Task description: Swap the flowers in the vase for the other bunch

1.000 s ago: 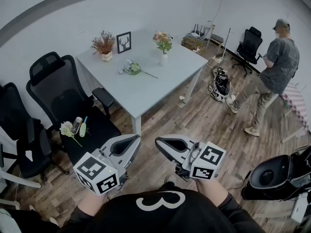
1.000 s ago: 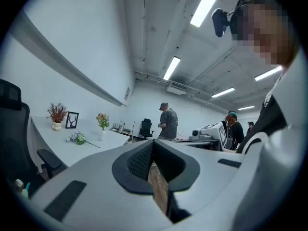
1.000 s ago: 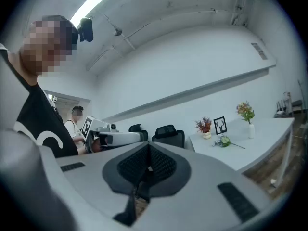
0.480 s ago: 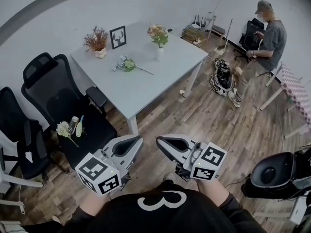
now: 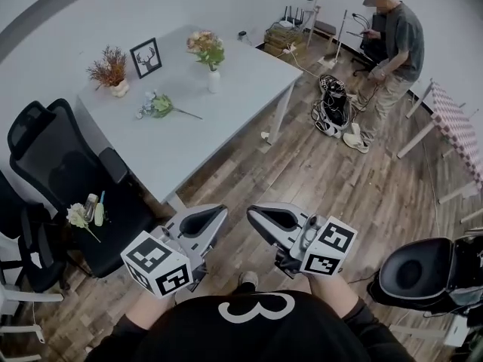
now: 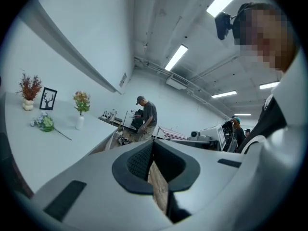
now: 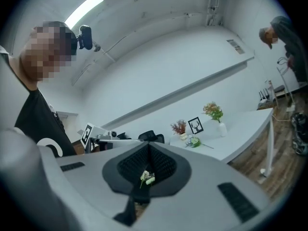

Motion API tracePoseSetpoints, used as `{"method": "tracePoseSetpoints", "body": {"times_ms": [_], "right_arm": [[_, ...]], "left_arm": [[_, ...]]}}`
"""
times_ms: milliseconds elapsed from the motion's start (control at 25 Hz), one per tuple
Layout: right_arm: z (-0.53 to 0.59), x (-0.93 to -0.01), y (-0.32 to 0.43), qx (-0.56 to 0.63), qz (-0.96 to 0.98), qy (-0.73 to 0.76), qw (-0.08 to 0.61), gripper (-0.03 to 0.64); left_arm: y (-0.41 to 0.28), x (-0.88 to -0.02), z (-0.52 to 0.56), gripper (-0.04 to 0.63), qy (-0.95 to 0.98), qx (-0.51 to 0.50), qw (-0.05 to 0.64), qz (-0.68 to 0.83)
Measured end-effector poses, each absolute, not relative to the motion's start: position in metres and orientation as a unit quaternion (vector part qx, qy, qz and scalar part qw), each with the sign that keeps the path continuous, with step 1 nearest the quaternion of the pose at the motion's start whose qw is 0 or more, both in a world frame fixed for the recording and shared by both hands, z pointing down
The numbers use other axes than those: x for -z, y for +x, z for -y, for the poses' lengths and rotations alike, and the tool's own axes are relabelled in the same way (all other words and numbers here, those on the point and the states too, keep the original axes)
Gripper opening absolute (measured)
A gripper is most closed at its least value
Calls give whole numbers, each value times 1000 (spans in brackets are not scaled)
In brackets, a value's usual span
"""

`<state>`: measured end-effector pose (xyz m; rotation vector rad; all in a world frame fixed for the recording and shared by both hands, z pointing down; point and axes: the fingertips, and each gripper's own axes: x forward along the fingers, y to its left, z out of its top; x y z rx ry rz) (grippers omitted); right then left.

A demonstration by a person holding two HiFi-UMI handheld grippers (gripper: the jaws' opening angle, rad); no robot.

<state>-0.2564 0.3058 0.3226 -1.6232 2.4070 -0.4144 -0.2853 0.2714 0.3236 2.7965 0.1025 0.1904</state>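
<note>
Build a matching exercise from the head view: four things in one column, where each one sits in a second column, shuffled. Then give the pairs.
Things
1. white vase of pink flowers
2. loose bunch of pale blue flowers
3. single white flower
4. black-framed deer picture

Places
A. on the seat of the black office chair
B. lying flat on the grey table
C. propped upright beside the potted reddish dried plant
D. standing upright on the table, stems inside it

Pairs: 1-D, 2-B, 3-A, 4-C
</note>
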Motion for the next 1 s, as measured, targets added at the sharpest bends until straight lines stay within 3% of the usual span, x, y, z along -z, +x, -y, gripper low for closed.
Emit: {"method": "tracePoseSetpoints", "body": {"times_ms": [480,1000], "right_arm": [[-318,-318,-148,121,-805,-573,99,8],[-204,-338,0,158,-792,-586,73,8]], "left_arm": [[-186,-327,-272,11,979,-58,188,-51],[-16,-336,-156,11,974,-57,202,-89]]}}
